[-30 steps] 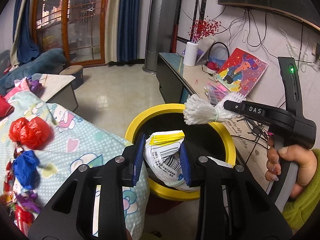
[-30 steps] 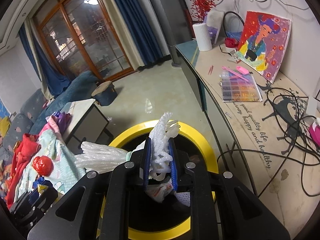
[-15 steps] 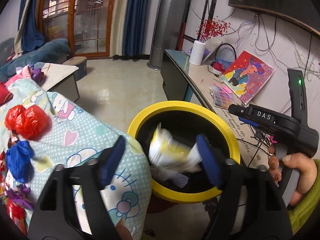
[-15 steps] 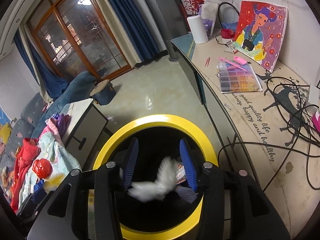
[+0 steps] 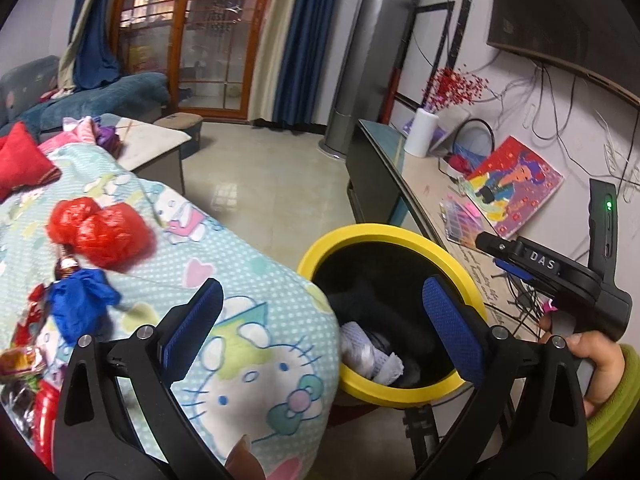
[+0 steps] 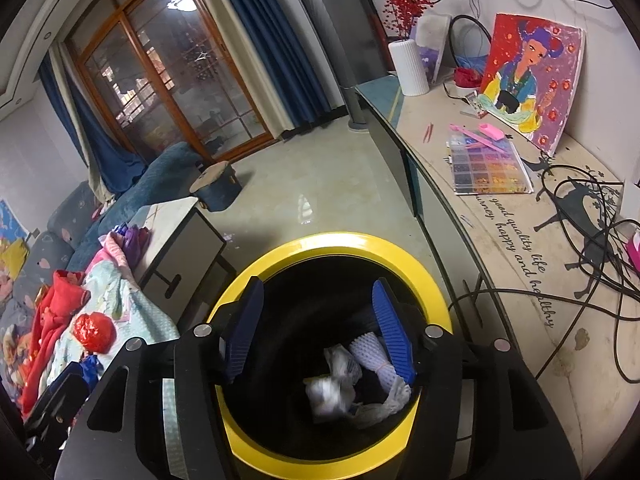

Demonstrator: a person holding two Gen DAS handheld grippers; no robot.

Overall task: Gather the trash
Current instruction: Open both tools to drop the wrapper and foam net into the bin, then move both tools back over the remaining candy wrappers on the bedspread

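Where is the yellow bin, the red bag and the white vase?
Bin (image 6: 434, 280): right wrist view, on its yellow rim.
Red bag (image 5: 104, 236): left wrist view, on its crumpled middle.
Vase (image 6: 409, 68): right wrist view, on its ribbed side.

Right gripper (image 6: 320, 332) opening, empty, above yellow-rimmed bin (image 6: 432, 280), white foam netting (image 6: 372, 354) inside

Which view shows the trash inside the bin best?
Right wrist view. It looks almost straight down into the yellow-rimmed bin, so the white trash on the bottom shows nearly whole. The left wrist view sees the bin from the side; only part of the trash shows behind the blanket.
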